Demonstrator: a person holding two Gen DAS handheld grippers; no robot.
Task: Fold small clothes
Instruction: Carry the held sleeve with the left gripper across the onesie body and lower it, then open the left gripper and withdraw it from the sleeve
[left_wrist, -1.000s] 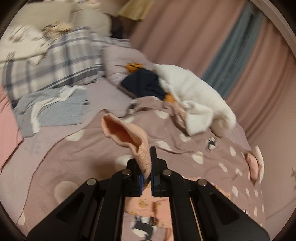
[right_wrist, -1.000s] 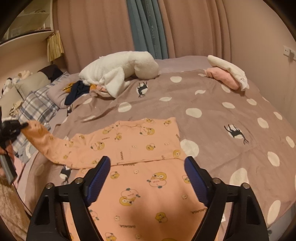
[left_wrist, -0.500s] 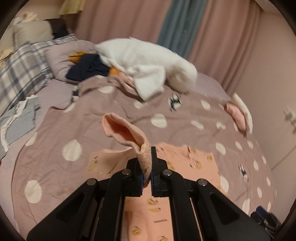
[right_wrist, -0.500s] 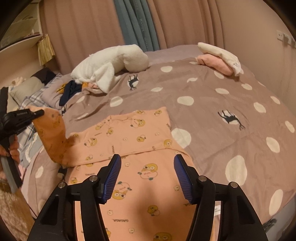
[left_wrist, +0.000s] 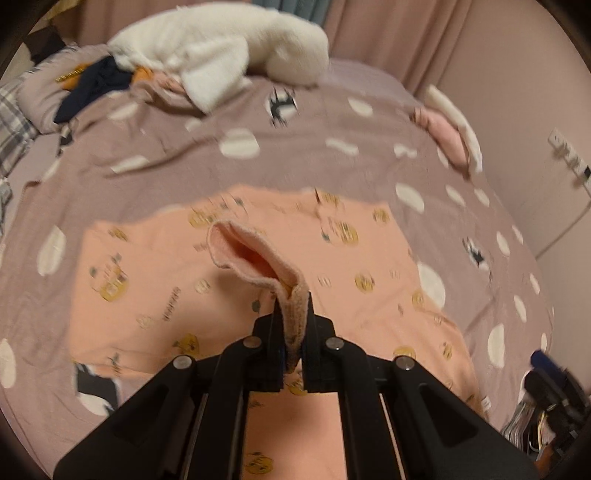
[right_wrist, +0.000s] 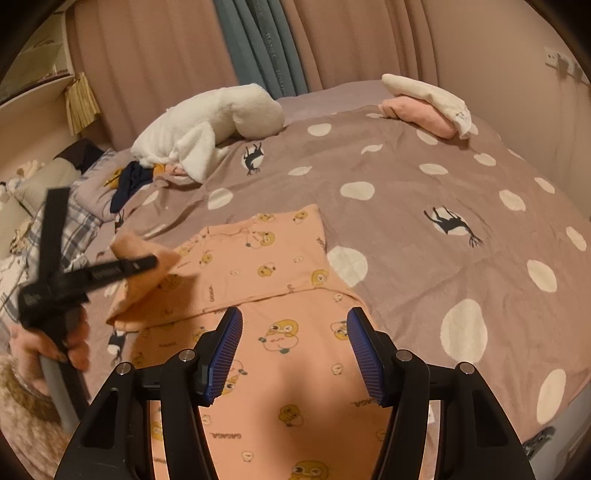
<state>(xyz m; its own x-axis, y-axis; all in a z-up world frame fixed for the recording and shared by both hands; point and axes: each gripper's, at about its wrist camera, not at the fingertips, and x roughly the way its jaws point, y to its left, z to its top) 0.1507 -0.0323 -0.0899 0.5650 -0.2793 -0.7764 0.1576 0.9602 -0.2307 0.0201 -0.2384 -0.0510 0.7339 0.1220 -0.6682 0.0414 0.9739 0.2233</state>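
Left gripper (left_wrist: 293, 321) pinching peach sleeve cuff (left_wrist: 255, 258) tight, holding it raised over peach pajama top (right_wrist: 280, 332) lying flat near front edge of dotted bed cover (right_wrist: 424, 184). Right gripper (right_wrist: 295, 354) hovering over top's body, jaws spread wide, gripping nothing.

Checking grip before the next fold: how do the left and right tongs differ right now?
Left tongs are shut on the peach sleeve cuff; right tongs are open, holding nothing. Left lifts fabric above the pajama top; right hovers over its lower part. Both are black.
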